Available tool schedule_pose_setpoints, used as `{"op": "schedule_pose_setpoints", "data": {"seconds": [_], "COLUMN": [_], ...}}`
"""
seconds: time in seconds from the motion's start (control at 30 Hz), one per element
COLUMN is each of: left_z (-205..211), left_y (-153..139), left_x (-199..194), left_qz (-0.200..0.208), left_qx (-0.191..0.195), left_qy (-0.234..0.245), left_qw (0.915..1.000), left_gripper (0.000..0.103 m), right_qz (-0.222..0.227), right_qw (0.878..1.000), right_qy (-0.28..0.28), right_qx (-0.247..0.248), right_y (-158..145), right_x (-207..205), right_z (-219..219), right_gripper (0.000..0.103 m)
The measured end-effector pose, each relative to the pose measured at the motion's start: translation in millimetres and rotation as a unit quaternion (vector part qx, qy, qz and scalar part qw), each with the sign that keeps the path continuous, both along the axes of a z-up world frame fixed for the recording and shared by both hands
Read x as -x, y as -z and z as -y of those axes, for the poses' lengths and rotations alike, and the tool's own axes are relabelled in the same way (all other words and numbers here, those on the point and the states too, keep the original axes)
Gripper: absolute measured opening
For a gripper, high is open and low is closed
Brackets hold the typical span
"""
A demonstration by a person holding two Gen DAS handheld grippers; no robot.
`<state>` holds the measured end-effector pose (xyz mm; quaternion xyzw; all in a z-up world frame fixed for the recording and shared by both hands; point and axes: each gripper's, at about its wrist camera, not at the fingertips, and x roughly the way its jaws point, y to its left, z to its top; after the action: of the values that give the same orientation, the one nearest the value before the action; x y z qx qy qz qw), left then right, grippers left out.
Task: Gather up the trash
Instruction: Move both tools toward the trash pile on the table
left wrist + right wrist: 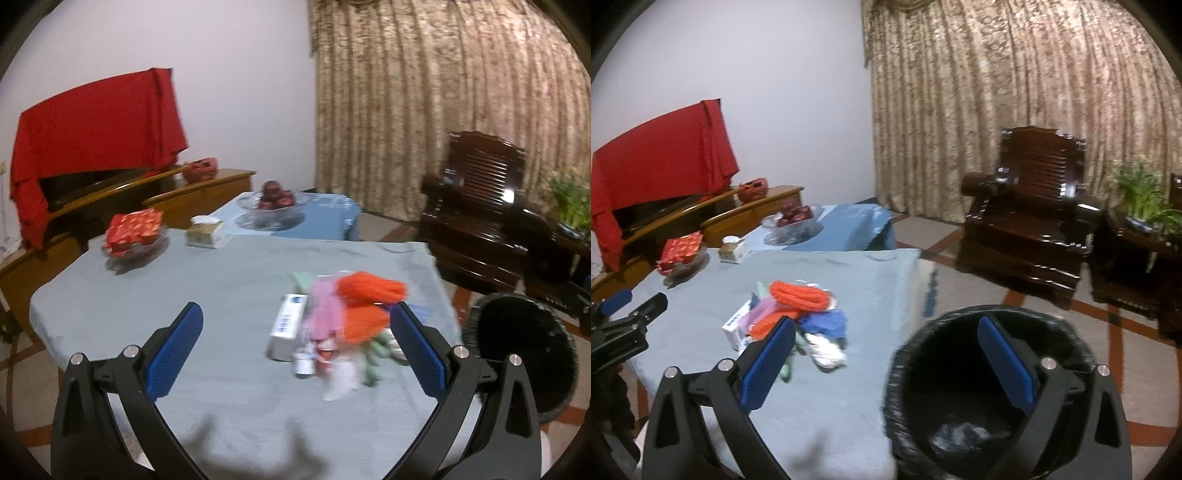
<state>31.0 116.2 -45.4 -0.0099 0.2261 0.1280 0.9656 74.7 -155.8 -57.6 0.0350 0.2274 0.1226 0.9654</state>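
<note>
Barely begun: the trash pile [332, 325] lies on the worktop [221, 295]; the bin [990, 387], at its 3 o'clock, holds one scrap. Left tool [295, 339] and right tool [886, 354] gape empty.

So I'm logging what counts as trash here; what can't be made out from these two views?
- Trash pile: motion-blurred in the left wrist view; small items unidentifiable.
- White box: print too small and blurred in the right wrist view.
- Bin: dark inside; contents are a pale smear, and the right gripper fingers cover part.
- Pile's near edge: hidden behind a finger in the right wrist view.
</note>
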Motion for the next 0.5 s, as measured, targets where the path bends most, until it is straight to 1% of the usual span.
{"op": "schedule_pose_setpoints", "data": {"seconds": [0.13, 0.33, 0.5], "left_z": [-31, -52, -62], "left_y": [17, 41, 65], "left_x": [-11, -30, -43], "left_qz": [-0.018, -0.041, -0.058], "left_qx": [0.017, 0.019, 0.025], "left_qy": [-0.024, -0.031, -0.029], "left_qw": [0.9994, 0.9985, 0.9976], "left_gripper": [0.098, 0.098, 0.098], "right_qz": [-0.012, -0.040, -0.075], "right_qw": [1.000, 0.998, 0.995], "right_qy": [-0.025, -0.045, -0.057], "right_qx": [0.001, 0.016, 0.036], "right_y": [14, 43, 77], "right_x": [-21, -53, -78], "right_z": [-33, -71, -94], "right_gripper": [0.096, 0.084, 0.075]}}
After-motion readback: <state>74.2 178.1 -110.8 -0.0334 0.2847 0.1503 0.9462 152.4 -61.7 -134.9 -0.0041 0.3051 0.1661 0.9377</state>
